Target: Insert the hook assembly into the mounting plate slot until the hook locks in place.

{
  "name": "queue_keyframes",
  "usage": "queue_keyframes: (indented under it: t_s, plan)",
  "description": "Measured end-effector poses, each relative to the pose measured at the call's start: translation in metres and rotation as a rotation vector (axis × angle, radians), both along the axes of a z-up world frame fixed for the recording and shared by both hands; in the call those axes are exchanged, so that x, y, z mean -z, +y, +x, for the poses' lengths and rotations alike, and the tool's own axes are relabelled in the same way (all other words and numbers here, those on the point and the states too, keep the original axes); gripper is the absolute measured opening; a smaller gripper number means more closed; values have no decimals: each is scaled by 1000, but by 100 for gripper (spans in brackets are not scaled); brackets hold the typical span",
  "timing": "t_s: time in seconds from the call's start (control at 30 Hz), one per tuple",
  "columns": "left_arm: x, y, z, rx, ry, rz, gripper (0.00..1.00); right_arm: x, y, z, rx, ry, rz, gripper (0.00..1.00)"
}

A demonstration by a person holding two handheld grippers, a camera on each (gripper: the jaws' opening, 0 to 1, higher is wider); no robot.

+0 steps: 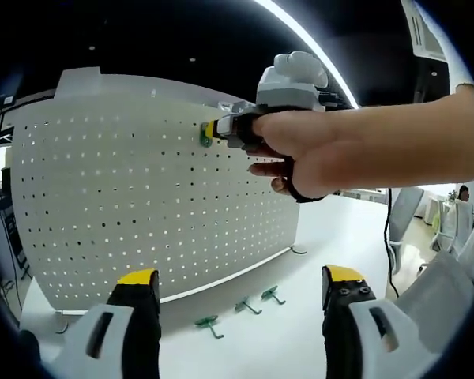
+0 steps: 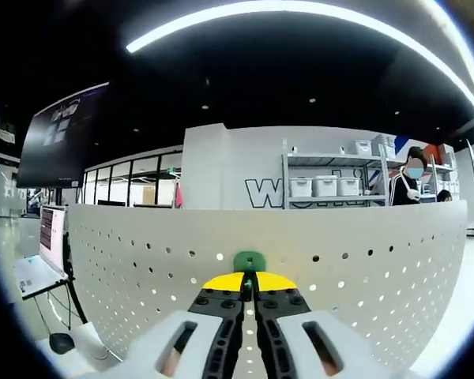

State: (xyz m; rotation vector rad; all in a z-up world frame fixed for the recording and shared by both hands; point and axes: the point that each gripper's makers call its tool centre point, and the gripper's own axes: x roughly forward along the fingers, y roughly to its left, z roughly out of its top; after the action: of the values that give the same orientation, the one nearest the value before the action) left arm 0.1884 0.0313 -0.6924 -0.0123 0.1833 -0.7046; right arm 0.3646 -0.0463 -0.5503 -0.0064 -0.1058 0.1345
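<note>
A white pegboard mounting plate (image 1: 142,197) stands upright on the table. In the left gripper view a hand brings my right gripper (image 1: 213,129) in from the right, shut on a green hook (image 1: 206,135) pressed against the plate near its top edge. My left gripper (image 1: 241,288) is open low in front of the plate with nothing between its jaws. The right gripper view shows my right gripper (image 2: 249,278) shut on the green hook (image 2: 249,261), whose base sits against the pegboard (image 2: 363,268) just below its upper rim.
Three more green hooks (image 1: 208,322) (image 1: 247,305) (image 1: 273,294) lie on the white table (image 1: 300,332) in front of the plate. A laptop (image 2: 43,253) stands to the left behind the plate. Shelves with bins (image 2: 328,185) and a person (image 2: 407,189) are far behind.
</note>
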Motion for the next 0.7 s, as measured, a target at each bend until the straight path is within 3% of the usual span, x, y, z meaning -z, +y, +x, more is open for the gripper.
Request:
queue_keyframes:
  t_s: [0.23,0.7]
  plan:
    - [0,0,0,-6,-2,-9,86,2,0,0,34,5,2,2]
    - [2,2,0,-9,3,-2,86,2,-1,-1,14,13,48,3]
